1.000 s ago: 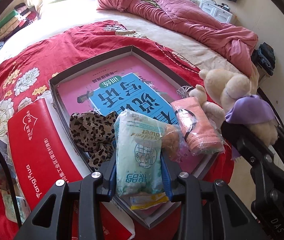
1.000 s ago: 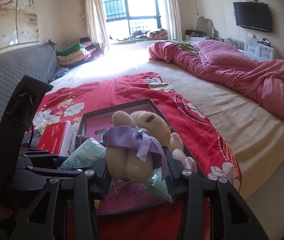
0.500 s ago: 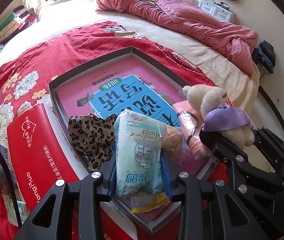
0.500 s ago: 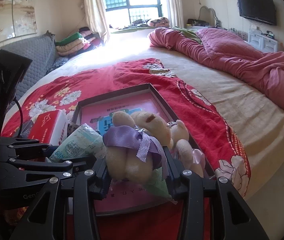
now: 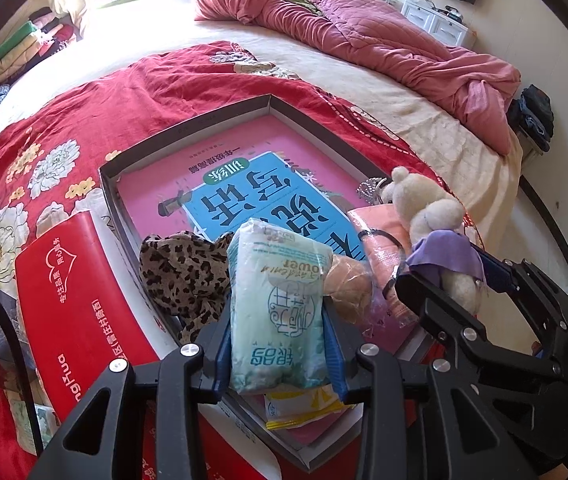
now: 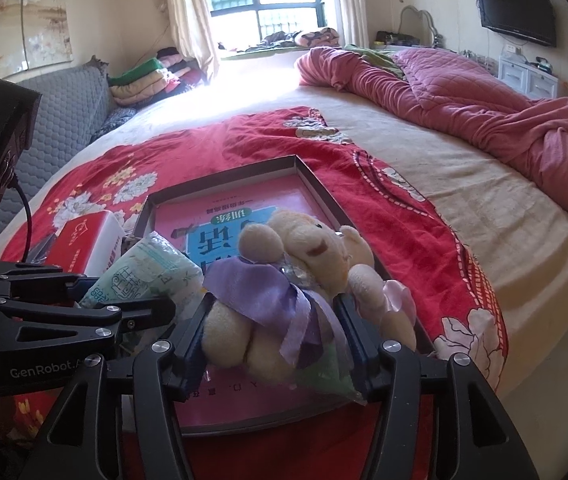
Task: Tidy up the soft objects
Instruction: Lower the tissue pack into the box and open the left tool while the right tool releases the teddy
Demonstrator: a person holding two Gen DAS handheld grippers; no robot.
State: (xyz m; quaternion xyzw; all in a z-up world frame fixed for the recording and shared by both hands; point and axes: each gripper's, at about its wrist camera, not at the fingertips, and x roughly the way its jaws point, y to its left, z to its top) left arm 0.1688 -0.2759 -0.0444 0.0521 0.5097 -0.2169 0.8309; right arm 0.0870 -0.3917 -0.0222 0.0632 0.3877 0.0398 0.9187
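Left wrist view: left hand-held gripper (image 5: 278,344) clamps a pale green tissue pack (image 5: 280,304) over the shallow box (image 5: 188,128) on the bed. Beside it, right hand-held gripper (image 6: 274,334) squeezes a cream plush bear (image 6: 295,276) wearing purple ribbon.

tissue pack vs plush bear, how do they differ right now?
The tissue pack is a flat, pale green printed plastic packet; the plush bear is a cream, fuzzy, lumpy toy with a purple ribbon. The pack sits in the left gripper, the bear in the right gripper. Both are soft, clamped between jaws, held over the tray.
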